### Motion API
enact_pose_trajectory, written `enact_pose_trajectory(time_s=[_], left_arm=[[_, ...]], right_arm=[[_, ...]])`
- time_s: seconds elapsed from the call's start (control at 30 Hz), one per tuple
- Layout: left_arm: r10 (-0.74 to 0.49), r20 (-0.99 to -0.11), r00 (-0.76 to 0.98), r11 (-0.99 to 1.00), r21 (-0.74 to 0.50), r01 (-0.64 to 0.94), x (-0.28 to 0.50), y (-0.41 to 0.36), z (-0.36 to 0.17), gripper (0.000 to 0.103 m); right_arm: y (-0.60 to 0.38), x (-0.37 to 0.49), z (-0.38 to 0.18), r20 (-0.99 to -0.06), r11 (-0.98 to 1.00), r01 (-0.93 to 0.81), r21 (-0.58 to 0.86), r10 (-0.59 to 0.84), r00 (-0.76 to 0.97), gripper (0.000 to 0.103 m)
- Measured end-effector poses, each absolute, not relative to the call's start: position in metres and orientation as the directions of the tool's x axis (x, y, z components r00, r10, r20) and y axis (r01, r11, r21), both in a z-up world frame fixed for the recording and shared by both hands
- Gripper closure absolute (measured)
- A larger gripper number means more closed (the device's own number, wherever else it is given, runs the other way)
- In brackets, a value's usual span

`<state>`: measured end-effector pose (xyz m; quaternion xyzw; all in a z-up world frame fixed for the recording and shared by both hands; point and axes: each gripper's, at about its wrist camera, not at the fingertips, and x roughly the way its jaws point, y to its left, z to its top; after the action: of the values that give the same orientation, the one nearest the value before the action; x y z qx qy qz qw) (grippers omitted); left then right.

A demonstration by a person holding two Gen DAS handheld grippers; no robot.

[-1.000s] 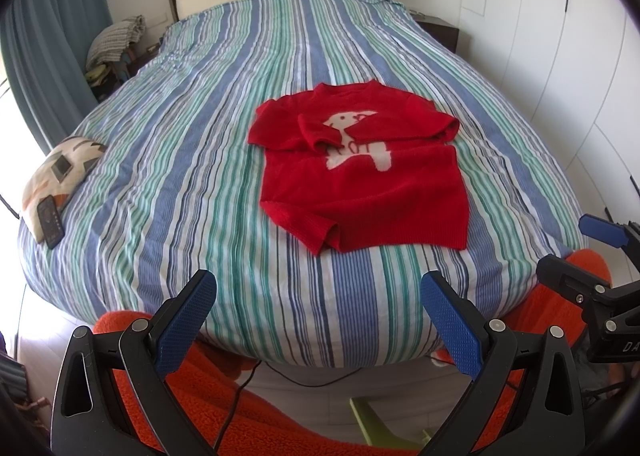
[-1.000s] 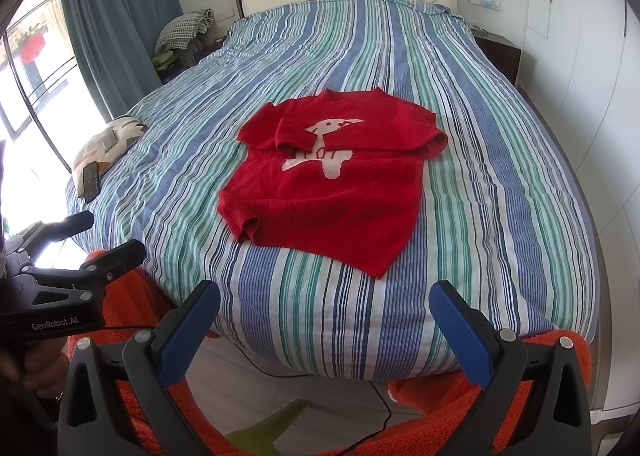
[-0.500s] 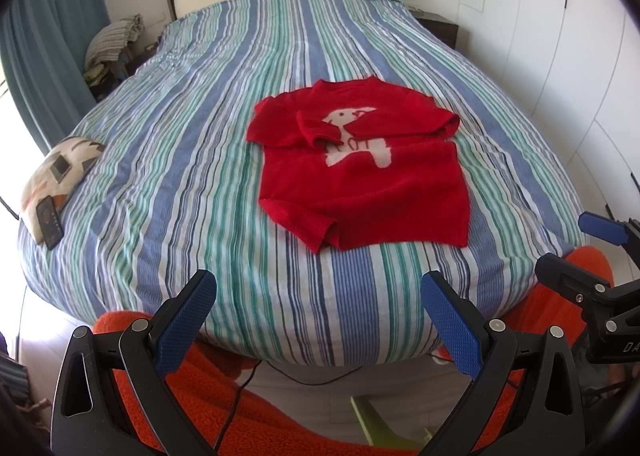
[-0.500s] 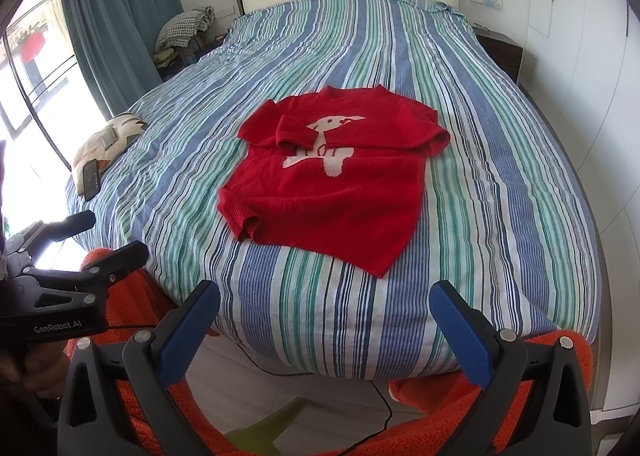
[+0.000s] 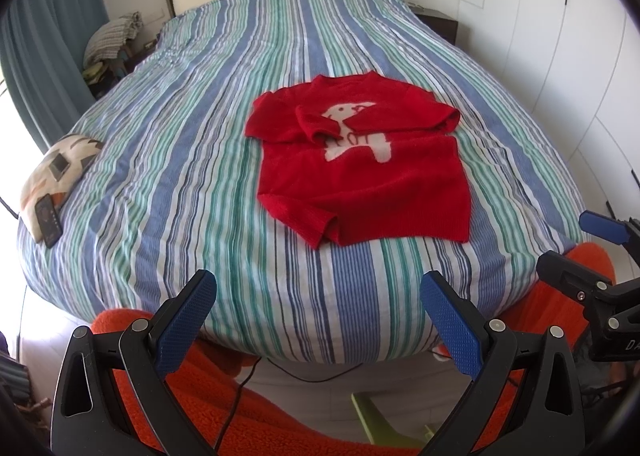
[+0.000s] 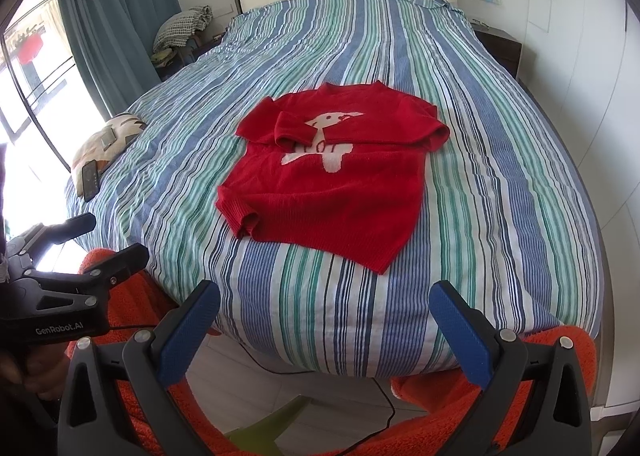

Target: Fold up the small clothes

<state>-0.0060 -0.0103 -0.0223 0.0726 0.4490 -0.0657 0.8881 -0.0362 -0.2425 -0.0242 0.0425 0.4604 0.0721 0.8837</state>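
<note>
A small red sweater (image 5: pixel 360 168) with a white animal on the chest lies flat on the striped bed (image 5: pixel 200 136), both sleeves folded in over the chest. It also shows in the right wrist view (image 6: pixel 332 176). My left gripper (image 5: pixel 316 304) is open and empty, held off the bed's near edge, short of the sweater. My right gripper (image 6: pixel 324 316) is open and empty, also off the near edge. Each gripper shows at the side of the other's view: the right (image 5: pixel 592 256), the left (image 6: pixel 80 244).
A patterned cushion (image 5: pixel 56 168) with a phone (image 5: pixel 48 220) on it sits at the bed's left edge. An orange fleece rug (image 5: pixel 240 396) and a cable lie on the floor below. White wardrobes (image 5: pixel 560 36) stand right; a curtain (image 6: pixel 112 16) hangs left.
Both grippers have risen and edged slightly toward the bed. The sweater has not moved.
</note>
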Motion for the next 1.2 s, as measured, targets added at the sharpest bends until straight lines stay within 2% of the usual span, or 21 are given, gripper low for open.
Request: enact_pose_trajectory(time_s=[0.6,0.73,0.87,0.97,1.1,1.17,1.2], left_arm=[[-0.053,-0.817,0.574,0.979,0.069,0.190,-0.004,-0.013,-0.027,0.001],[-0.023,-0.806,0.591,0.983,0.091,0.163,0.005,0.007,-0.036,0.001],[-0.052,-0.859,0.509,0.998,-0.030,0.051,0.033,0.058,-0.070,0.001],[-0.114,-0.883,0.456,0.993,-0.117,0.021,0.048,0.075,-0.098,0.001],[-0.275,-0.873,0.402,0.960,-0.270,0.071,0.090,0.066,-0.129,0.002],[-0.370,-0.854,0.365,0.924,-0.378,0.053,0.119,0.061,-0.145,0.002],[-0.411,-0.842,0.349,0.905,-0.423,0.046,0.133,0.058,-0.155,0.002]], right_arm=[[-0.243,-0.037,-0.025,-0.809,0.986,-0.088,0.143,0.168,0.564,0.000],[-0.249,-0.035,-0.027,-0.801,0.987,-0.088,0.136,0.162,0.576,0.000],[-0.285,-0.028,-0.036,-0.782,0.995,0.013,0.099,0.070,0.620,0.000],[-0.313,-0.014,-0.065,-0.811,0.993,0.076,0.091,0.030,0.584,0.000],[-0.329,0.019,-0.123,-0.848,0.975,0.052,0.218,0.163,0.504,0.000],[-0.328,0.036,-0.148,-0.830,0.946,0.027,0.323,0.270,0.488,0.001],[-0.327,0.046,-0.159,-0.811,0.925,0.013,0.380,0.326,0.487,0.005]])
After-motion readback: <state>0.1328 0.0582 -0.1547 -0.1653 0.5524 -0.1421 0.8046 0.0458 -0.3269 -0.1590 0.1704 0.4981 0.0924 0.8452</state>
